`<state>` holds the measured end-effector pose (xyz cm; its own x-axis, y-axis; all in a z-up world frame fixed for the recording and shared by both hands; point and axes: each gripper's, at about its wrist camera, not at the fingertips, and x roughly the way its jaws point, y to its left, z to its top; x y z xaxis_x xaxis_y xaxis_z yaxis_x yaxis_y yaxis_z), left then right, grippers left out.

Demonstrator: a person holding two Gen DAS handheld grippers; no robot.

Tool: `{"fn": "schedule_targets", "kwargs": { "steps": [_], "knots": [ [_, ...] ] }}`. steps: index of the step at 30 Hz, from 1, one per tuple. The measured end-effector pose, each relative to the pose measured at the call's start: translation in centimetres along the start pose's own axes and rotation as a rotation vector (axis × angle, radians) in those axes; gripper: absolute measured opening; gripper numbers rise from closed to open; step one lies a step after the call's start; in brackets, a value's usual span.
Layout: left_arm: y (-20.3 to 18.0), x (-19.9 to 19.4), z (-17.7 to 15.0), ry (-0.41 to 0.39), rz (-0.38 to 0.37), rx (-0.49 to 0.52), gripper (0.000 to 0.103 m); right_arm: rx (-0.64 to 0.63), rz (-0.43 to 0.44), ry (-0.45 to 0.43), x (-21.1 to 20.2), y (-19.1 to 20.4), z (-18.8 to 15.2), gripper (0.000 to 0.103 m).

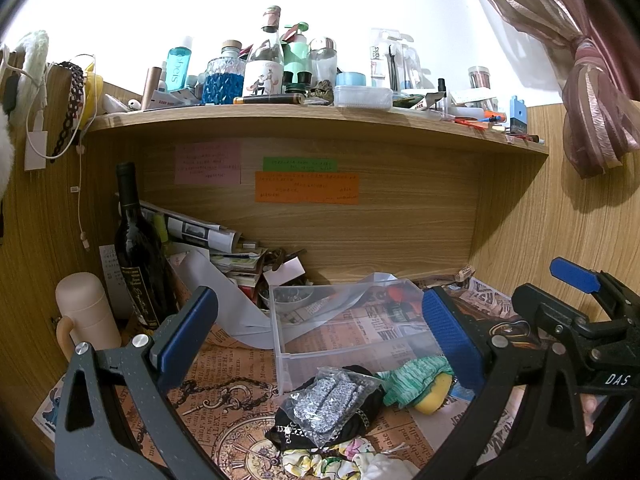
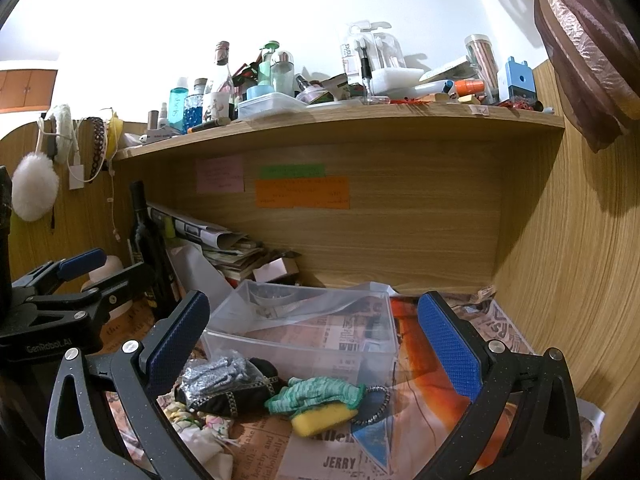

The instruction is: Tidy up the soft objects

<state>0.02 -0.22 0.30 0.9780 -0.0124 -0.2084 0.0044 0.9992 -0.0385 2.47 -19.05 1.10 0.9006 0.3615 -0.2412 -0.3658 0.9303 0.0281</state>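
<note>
Paper-lined surface (image 2: 256, 440) under a cluttered shelf (image 2: 340, 120). Both grippers, left (image 1: 320, 336) and right (image 2: 316, 340), spread wide, empty. Green cloth (image 2: 316, 394) lies on yellow sponge (image 2: 324, 414) at 6 o'clock of clear box (image 2: 304, 344): light, limp, pinch mid-fold.

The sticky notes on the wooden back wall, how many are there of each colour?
Pink sticky note: 1
Green sticky note: 1
Orange sticky note: 1
Total: 3
</note>
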Motion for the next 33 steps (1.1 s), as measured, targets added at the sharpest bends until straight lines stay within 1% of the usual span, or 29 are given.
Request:
{"fn": "schedule_targets", "kwargs": {
  "steps": [12,18,21,24,28,30,32,33],
  "knots": [
    [0.0,0.0,0.0,0.001,0.001,0.000,0.103,0.001,0.002,0.001,0.0,0.1,0.0,0.103],
    [-0.1,0.3,-0.6,0.024,-0.008,0.000,0.103,0.014,0.014,0.014,0.1,0.0,-0.2,0.103],
    [0.0,0.5,-1.2,0.055,-0.022,0.002,0.103,0.016,0.030,0.031,0.3,-0.1,-0.4,0.103],
    [0.6,0.7,-2.1,0.096,-0.027,0.001,0.103,0.012,0.042,0.066,0.7,-0.2,-1.2,0.103],
    [1.5,1.4,-3.8,0.200,-0.067,-0.022,0.103,0.016,0.083,0.162,1.9,-0.3,-2.9,0.103],
    [1.5,1.6,-4.8,0.247,-0.077,-0.016,0.103,0.013,0.092,0.205,2.5,-0.2,-3.8,0.103],
    [1.3,1.8,-5.8,0.284,-0.081,-0.008,0.101,0.014,0.107,0.247,2.8,-0.1,-4.7,0.102],
    [1.1,1.8,-6.1,0.300,-0.084,-0.001,0.097,0.014,0.116,0.262,3.0,0.0,-5.1,0.101]
  ]
}}
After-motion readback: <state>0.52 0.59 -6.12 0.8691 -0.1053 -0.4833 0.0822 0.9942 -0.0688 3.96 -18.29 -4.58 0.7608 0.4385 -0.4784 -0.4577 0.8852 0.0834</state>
